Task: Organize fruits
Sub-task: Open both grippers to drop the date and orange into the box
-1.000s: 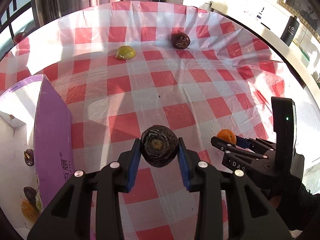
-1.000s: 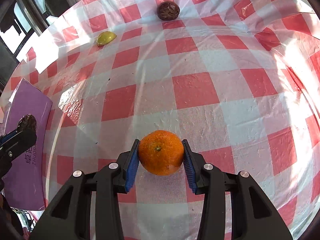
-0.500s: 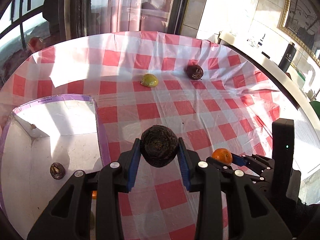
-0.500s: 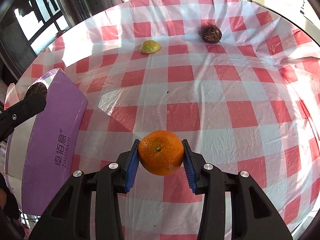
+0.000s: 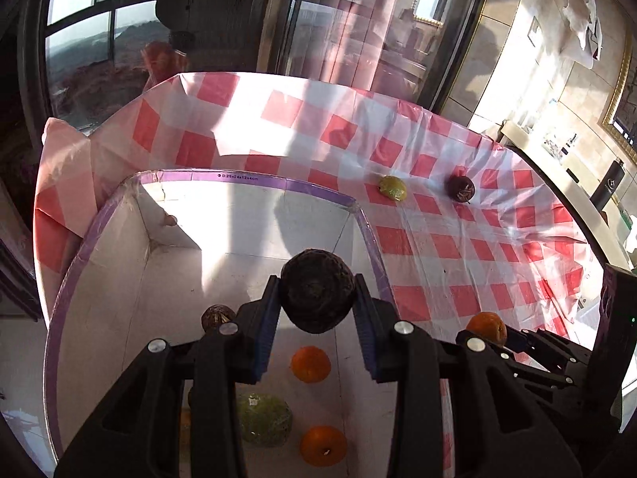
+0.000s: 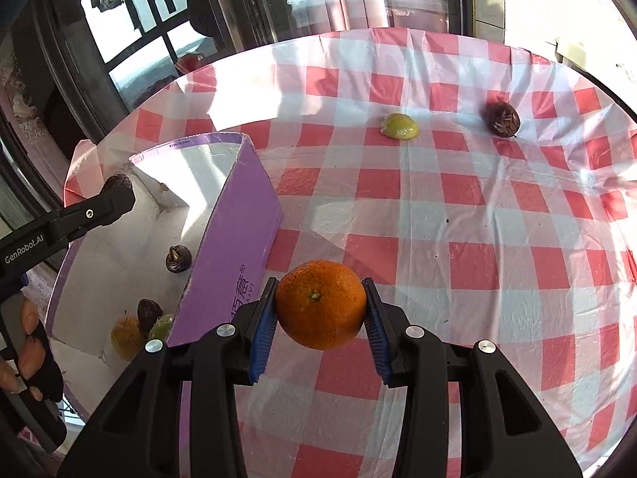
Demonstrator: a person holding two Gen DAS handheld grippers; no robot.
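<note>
My left gripper (image 5: 316, 310) is shut on a dark wrinkled passion fruit (image 5: 317, 295) and holds it above the open purple-rimmed box (image 5: 247, 180). The box holds two oranges (image 5: 310, 363), a green fruit (image 5: 264, 419) and a small dark fruit (image 5: 217, 317). My right gripper (image 6: 320, 320) is shut on an orange (image 6: 320, 303), just right of the box's purple wall (image 6: 233, 255) and above the tablecloth. A yellow-green fruit (image 6: 400, 126) and another dark passion fruit (image 6: 501, 118) lie on the cloth at the far side.
The red and white checked tablecloth (image 6: 458, 215) covers a round table. Windows and dark frames stand behind the table. A counter with a dark bottle (image 5: 607, 187) runs along the right. The left gripper also shows in the right wrist view (image 6: 115, 193).
My left gripper has risen and swung left with the passion fruit, from over the cloth to over the box. My right gripper has lifted the orange and moved towards the box.
</note>
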